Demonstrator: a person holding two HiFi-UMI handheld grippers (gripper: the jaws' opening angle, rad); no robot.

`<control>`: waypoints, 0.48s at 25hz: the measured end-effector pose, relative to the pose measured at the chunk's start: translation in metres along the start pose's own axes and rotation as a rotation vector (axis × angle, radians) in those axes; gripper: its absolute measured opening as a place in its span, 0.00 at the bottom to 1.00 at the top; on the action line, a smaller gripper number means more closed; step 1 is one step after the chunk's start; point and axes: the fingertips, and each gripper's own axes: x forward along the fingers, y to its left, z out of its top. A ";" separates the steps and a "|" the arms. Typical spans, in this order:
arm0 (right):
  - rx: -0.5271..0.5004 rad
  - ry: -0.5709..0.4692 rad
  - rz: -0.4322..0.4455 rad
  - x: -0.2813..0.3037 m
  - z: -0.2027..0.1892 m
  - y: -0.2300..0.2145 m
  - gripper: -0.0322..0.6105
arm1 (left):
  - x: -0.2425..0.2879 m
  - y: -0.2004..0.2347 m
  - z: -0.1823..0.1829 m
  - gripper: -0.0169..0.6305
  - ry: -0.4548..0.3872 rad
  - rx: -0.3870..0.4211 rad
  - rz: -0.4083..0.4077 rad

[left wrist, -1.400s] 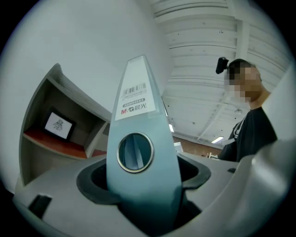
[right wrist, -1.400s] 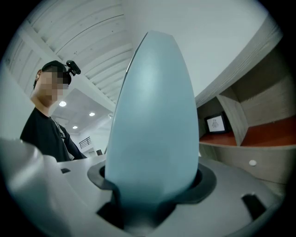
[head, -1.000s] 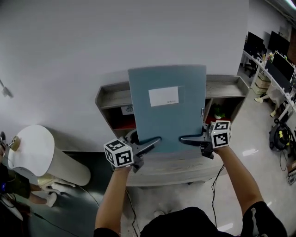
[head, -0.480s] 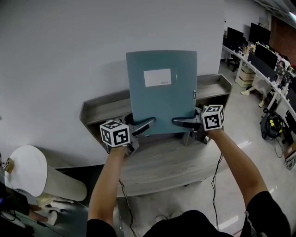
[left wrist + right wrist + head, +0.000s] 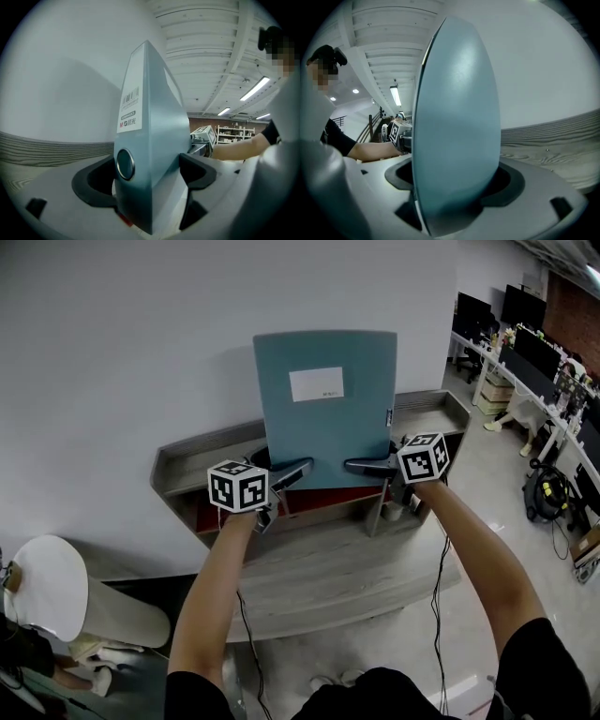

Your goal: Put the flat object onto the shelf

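We see the grey-blue file box standing upright on the top board of the wooden shelf, against the white wall. Our left hand-held gripper and right hand-held gripper straddle its lower corners. Both sets of jaws are opening, with the box's edges between them.

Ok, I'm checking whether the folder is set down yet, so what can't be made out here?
1. Whether the folder rests on the shelf: head view, its own front covers the contact.
2. Front label print: head view, too small.
3. Shelf's compartments: head view, mostly behind folder and arms.
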 end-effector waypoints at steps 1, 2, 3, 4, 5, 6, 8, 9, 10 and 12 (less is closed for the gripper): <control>-0.008 0.005 -0.011 0.001 0.003 -0.005 0.66 | 0.003 0.004 0.003 0.64 0.007 0.005 0.010; -0.016 0.009 -0.020 0.002 0.006 -0.009 0.66 | 0.006 0.007 0.005 0.64 0.013 0.006 0.017; -0.020 0.012 -0.025 0.003 0.008 -0.011 0.66 | 0.007 0.009 0.006 0.64 0.016 0.004 0.019; -0.017 0.016 -0.028 0.005 0.007 -0.013 0.67 | 0.007 0.012 0.005 0.64 0.014 -0.001 0.019; -0.009 0.018 -0.029 0.006 0.007 -0.014 0.67 | 0.007 0.014 0.004 0.64 0.008 -0.011 0.020; 0.004 0.015 -0.027 0.006 0.008 -0.015 0.68 | 0.008 0.015 0.005 0.64 0.000 -0.026 0.025; 0.033 -0.008 -0.023 0.000 0.019 -0.019 0.68 | 0.012 0.014 0.013 0.64 -0.021 -0.047 0.048; 0.047 -0.024 -0.023 -0.004 0.024 -0.021 0.68 | 0.015 0.014 0.018 0.64 -0.032 -0.047 0.065; 0.062 -0.038 -0.023 -0.007 0.028 -0.023 0.68 | 0.017 0.014 0.022 0.64 -0.041 -0.044 0.080; 0.086 -0.052 -0.023 -0.006 0.029 -0.027 0.68 | 0.018 0.016 0.024 0.64 -0.053 -0.042 0.098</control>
